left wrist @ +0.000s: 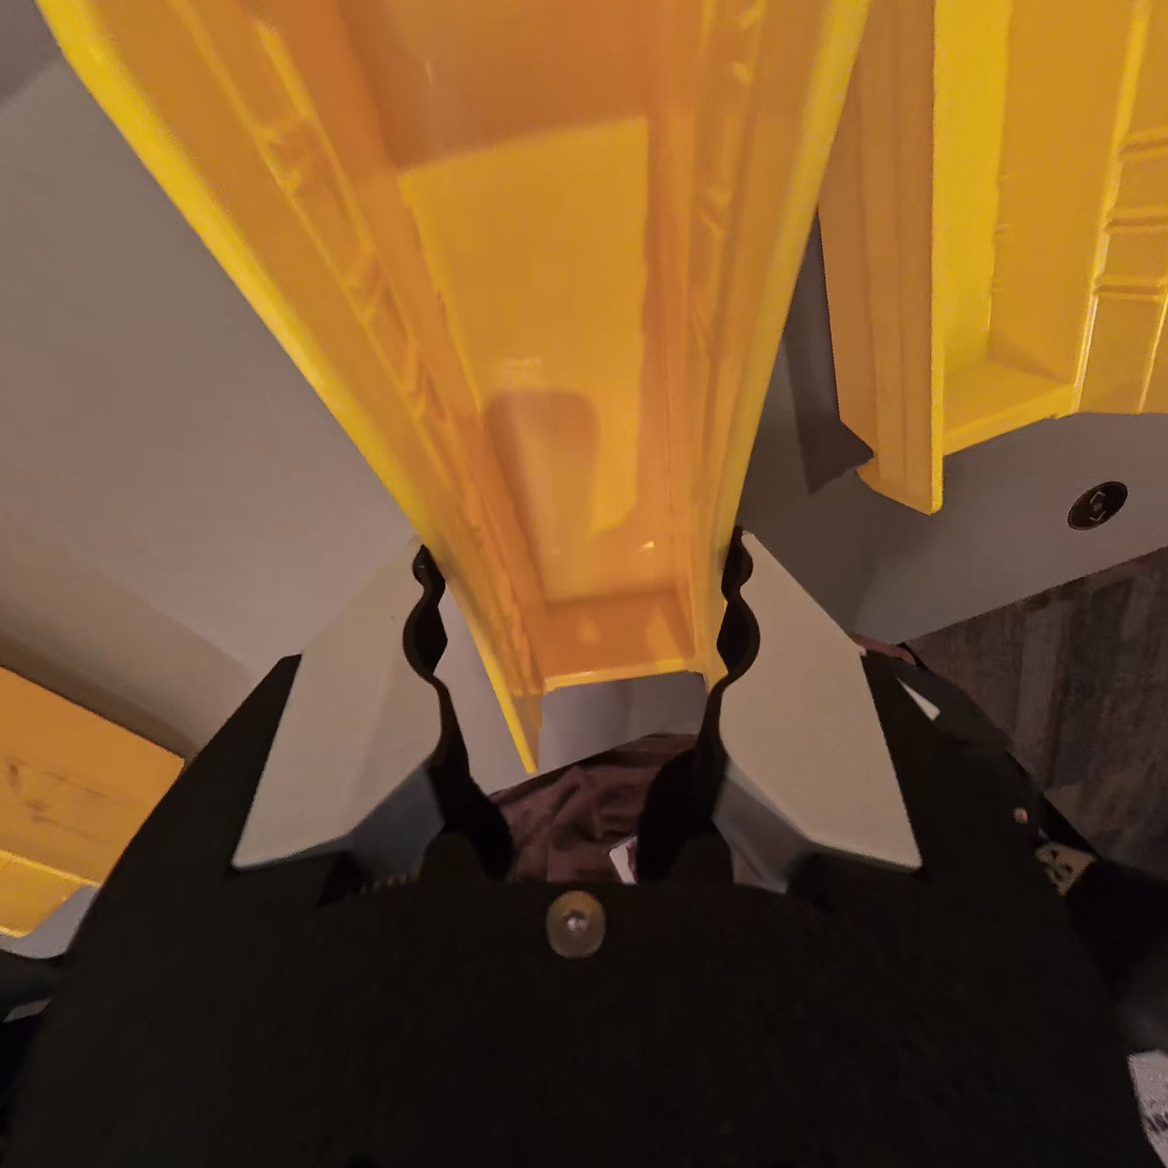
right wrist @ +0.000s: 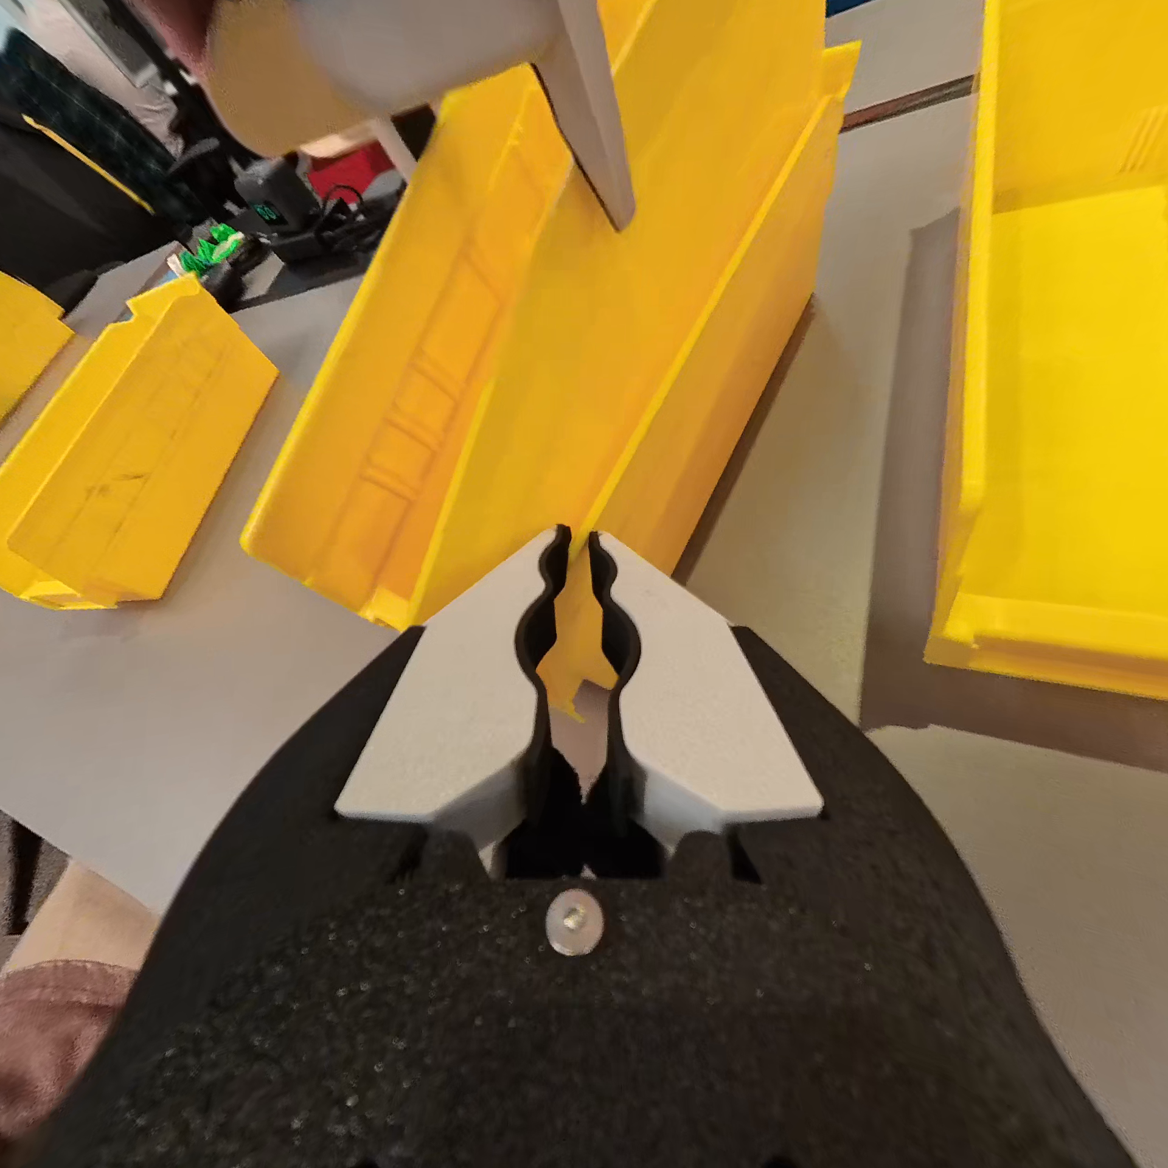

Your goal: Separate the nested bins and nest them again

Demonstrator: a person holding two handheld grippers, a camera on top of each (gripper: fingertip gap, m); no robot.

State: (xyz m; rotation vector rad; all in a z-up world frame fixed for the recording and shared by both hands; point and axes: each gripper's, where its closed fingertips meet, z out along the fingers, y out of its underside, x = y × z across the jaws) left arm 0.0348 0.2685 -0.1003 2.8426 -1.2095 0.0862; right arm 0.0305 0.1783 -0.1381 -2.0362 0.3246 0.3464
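Clearly four yellow bins (one lifted), two grippers clamping it

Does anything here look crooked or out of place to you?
Yes: the middle yellow bin sits tilted, lifted off the grey table, with the right tongs pinching its near wall. The other yellow bins lie flat. No damage or spills show.
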